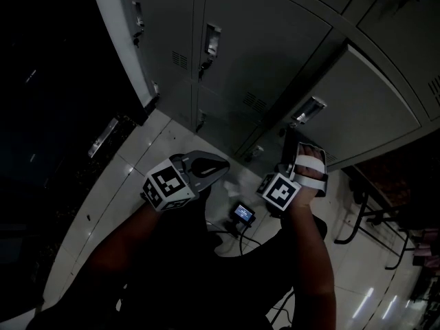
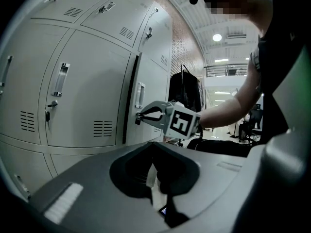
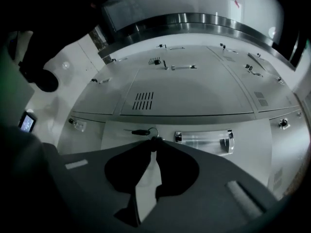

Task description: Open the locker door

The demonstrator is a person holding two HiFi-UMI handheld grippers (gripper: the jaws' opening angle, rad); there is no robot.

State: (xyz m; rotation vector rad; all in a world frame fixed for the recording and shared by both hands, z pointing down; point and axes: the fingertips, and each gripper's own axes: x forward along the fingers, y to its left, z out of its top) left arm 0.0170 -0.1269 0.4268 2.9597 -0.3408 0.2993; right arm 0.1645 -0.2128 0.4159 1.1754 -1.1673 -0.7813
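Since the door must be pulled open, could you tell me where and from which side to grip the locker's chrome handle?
Grip the chrome handle at mid-length, jaws across its narrow width, coming straight at the face of the locker door. It is a long, slim pull standing upright near the door's opening edge, so spanning its short side should likely hold best for pulling outward.

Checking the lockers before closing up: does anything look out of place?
One locker door stands ajar, a dark gap along its edge, while the neighbours sit flush. Keys on a ring hang at its lock.
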